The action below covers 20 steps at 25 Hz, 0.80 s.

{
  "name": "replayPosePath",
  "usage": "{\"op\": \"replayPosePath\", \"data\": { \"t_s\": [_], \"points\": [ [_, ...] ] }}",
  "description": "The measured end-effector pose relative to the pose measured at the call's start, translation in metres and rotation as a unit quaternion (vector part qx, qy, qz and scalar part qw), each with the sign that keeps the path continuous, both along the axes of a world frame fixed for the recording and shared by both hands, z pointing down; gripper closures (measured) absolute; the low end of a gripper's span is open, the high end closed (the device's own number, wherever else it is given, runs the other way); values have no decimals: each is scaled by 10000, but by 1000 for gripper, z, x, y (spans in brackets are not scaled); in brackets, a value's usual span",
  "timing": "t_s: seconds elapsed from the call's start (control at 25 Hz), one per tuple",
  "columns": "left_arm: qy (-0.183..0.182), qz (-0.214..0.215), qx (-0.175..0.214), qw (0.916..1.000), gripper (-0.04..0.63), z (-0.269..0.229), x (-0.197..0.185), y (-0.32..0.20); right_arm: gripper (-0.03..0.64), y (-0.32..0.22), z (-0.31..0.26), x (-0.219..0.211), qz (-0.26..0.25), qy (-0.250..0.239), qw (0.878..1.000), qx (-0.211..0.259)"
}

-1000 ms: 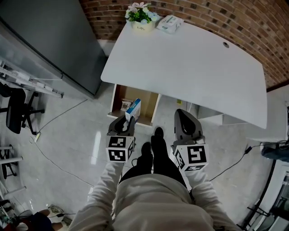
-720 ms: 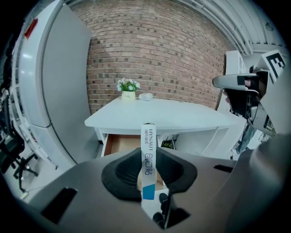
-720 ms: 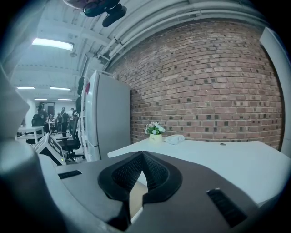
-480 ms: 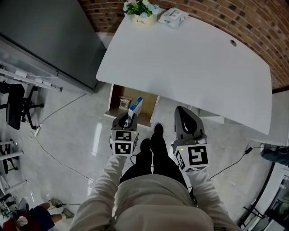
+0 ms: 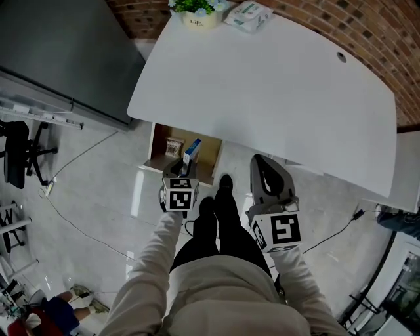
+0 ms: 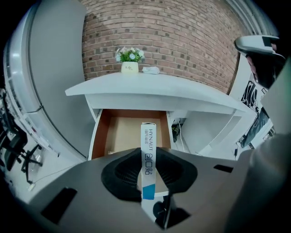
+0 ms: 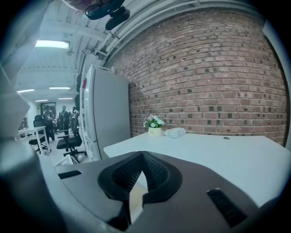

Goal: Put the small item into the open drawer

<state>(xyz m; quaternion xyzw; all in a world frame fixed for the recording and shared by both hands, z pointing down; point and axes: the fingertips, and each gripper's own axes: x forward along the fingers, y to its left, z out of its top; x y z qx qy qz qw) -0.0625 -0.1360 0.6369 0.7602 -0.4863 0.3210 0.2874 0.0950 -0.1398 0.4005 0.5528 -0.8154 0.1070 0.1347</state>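
Observation:
The small item is a slim white and blue box, upright and edge-on between the pads of my left gripper, which is shut on it. Just ahead of it, an open drawer with a brown inside sticks out from under the white desk; the box's top hangs over the drawer's front edge. A small packet lies at the drawer's back left. My right gripper is shut and holds nothing, beside the desk's front edge to the right of the drawer.
A flower pot and a tissue pack stand at the desk's far end against the brick wall. A tall grey cabinet is left of the desk, with an office chair further left. The person's legs are between the grippers.
My left gripper has moved forward with the box, from short of the drawer to its front edge. The right gripper has kept its place.

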Motion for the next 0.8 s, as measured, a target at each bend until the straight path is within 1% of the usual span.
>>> {"op": "replayPosePath", "data": {
  "t_s": [0.32, 0.48, 0.64, 0.8],
  "points": [
    [-137, -36, -349, 9993, 494, 37, 15, -16, 591, -11, 13, 8, -29, 40, 9999, -132],
    [-270, -29, -520, 9983, 494, 56, 15, -20, 591, -16, 17, 6, -102, 51, 9998, -177],
    [-347, -60, -698, 9969, 494, 74, 16, -27, 591, -21, 23, 7, -113, 67, 9997, -229],
    [-498, -12, -918, 9945, 494, 93, 16, -28, 591, -19, 32, 9, -78, 51, 9994, -332]
  ]
}}
